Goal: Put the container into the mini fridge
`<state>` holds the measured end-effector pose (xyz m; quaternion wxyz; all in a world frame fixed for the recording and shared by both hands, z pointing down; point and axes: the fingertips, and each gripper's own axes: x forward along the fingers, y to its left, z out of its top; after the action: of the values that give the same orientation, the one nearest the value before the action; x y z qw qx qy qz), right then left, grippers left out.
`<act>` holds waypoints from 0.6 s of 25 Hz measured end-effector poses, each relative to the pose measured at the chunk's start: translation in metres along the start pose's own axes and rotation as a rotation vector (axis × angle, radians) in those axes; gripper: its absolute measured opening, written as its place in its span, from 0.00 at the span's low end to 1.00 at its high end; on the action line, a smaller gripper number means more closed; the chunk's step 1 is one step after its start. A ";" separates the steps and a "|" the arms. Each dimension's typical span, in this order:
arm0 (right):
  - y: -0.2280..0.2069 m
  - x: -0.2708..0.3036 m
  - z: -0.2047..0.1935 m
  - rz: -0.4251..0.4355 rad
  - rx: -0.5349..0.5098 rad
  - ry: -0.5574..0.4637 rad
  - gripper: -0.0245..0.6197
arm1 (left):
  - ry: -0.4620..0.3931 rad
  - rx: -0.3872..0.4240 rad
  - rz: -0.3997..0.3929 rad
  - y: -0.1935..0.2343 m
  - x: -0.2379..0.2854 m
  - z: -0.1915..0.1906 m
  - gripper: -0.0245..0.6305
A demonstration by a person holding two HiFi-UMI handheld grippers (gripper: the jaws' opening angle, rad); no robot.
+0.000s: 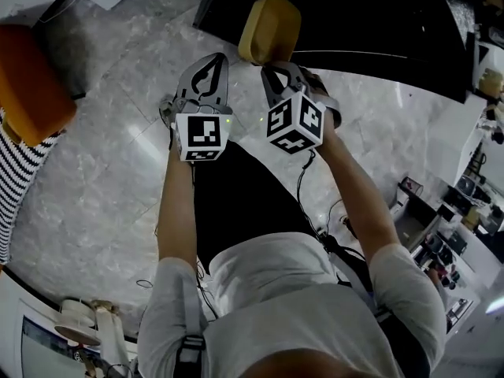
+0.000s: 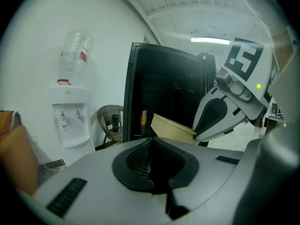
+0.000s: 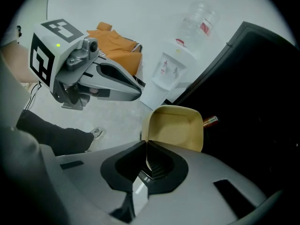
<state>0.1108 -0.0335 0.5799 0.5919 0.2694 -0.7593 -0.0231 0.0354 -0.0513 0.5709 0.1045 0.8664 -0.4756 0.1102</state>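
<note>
Jaws of the right gripper (image 3: 146, 143) pinch the rim of the shallow tan plastic container (image 3: 174, 128) before the black mini fridge (image 3: 253, 107), whose interior is too dark to read. The left gripper (image 2: 151, 142) has its jaws pressed together, empty.

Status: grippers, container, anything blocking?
Right gripper shut on container rim. Left gripper shut, empty. Container held up, fridge ahead. No blocker seen.

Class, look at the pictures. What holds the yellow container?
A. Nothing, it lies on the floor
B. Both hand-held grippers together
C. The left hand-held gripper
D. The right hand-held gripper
D: the right hand-held gripper has its jaws closed on the rim of the container, while the left hand-held gripper is shut beside it with nothing between its jaws.
</note>
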 end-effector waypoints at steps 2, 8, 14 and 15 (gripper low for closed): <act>0.003 0.013 -0.001 0.015 -0.003 0.009 0.10 | -0.015 0.007 0.010 0.009 0.007 -0.005 0.06; 0.000 0.039 -0.006 0.033 -0.045 0.032 0.10 | -0.008 0.027 0.044 0.015 0.026 -0.046 0.06; 0.003 0.068 -0.012 0.057 -0.065 0.052 0.10 | -0.026 0.003 0.031 0.018 0.046 -0.057 0.06; 0.004 0.073 -0.013 0.063 -0.062 0.056 0.10 | -0.017 0.003 0.031 0.019 0.049 -0.062 0.06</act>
<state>0.1101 -0.0579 0.6504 0.6214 0.2277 -0.7494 -0.0203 0.0387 -0.0827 0.6455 0.0974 0.8600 -0.4898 0.1051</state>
